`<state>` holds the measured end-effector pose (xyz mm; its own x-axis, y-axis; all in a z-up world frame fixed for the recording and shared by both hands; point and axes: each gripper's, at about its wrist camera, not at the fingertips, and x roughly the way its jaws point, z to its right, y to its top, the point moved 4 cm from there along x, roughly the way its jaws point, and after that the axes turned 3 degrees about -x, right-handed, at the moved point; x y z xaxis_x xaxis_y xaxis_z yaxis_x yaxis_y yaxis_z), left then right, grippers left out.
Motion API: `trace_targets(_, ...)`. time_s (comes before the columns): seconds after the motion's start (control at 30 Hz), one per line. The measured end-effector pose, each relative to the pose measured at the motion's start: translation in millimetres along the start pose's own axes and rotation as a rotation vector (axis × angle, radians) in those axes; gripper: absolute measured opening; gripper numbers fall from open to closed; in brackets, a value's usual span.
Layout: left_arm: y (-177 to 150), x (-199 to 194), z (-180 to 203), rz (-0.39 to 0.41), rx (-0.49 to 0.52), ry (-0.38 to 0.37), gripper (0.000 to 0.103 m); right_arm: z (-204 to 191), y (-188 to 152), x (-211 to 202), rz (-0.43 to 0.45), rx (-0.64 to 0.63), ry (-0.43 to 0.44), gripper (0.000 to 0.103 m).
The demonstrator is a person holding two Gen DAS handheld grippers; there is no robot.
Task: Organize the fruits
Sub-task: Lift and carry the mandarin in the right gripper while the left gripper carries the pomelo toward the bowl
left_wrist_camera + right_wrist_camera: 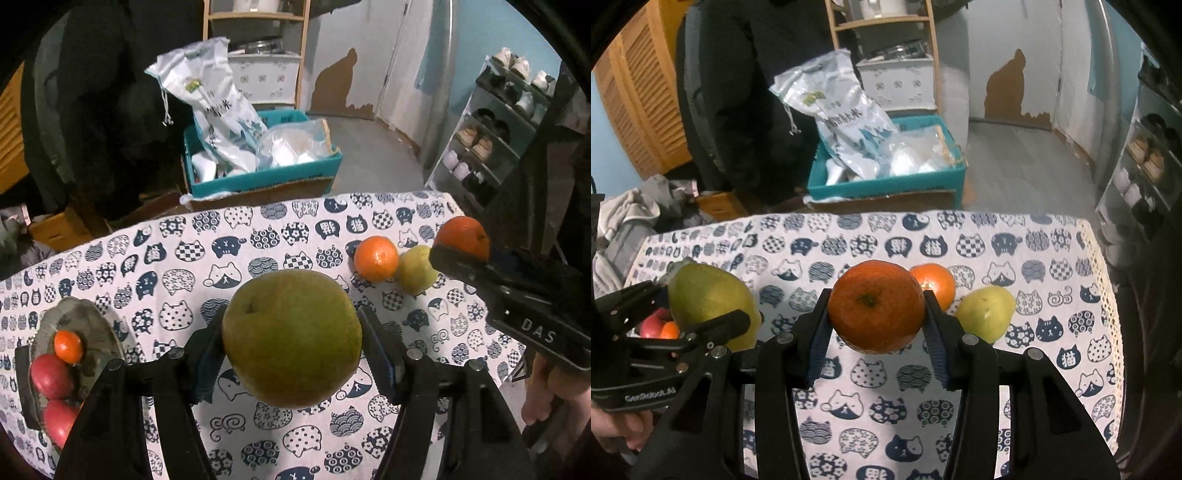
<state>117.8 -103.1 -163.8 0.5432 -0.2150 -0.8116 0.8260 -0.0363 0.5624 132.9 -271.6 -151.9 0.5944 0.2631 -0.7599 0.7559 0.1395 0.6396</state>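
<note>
Big pear: my left tongs (pixel 291 347) have the large green pear (pixel 291 338) clamped between both pads, held clear above the table (pixel 184 258).
Big orange: my right tongs (pixel 876 321) are closed tight on the large orange (pixel 876 304), also off the cloth.
Loose fruit: small orange (pixel 934 282) at one o'clock behind it, small pear (pixel 986 317) at three o'clock, both on the table.
Plate: glass plate (pixel 92 325) at nine o'clock in the left view, holding a mandarin (pixel 68 346) and two red apples (pixel 51 376).
Beyond: teal box (pixel 258 177) at twelve o'clock on the floor.
</note>
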Motion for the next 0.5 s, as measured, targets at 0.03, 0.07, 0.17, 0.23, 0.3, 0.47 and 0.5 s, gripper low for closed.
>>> trace_targets(0.03, 0, -5, -1, 0.007, -0.002, -0.003, 0.069, -3, 2, -3, 0.006, -0.003, 0.004, 0.046)
trace_targets(0.07, 1, -9, -2, 0.014, -0.002, -0.005, 0.069, -6, 4, -5, 0.012, -0.006, 0.007, 0.046)
trace_targets(0.17, 1, -22, -5, 0.035, -0.006, -0.008, 0.069, -16, 9, -12, 0.03, -0.02, 0.016, 0.046)
trace_targets(0.23, 1, -31, -8, 0.048, -0.009, -0.009, 0.069, -24, 13, -17, 0.042, -0.032, 0.023, 0.046)
trace_targets(0.3, 0, -38, -12, 0.063, -0.006, -0.005, 0.069, -31, 15, -20, 0.052, -0.043, 0.028, 0.046)
trace_targets(0.47, -1, -56, -25, 0.092, -0.021, 0.0, 0.069, -49, 23, -28, 0.073, -0.056, 0.057, 0.046)
trace_targets(0.5, -1, -58, -28, 0.096, -0.026, -0.001, 0.069, -53, 25, -29, 0.076, -0.058, 0.062, 0.046)
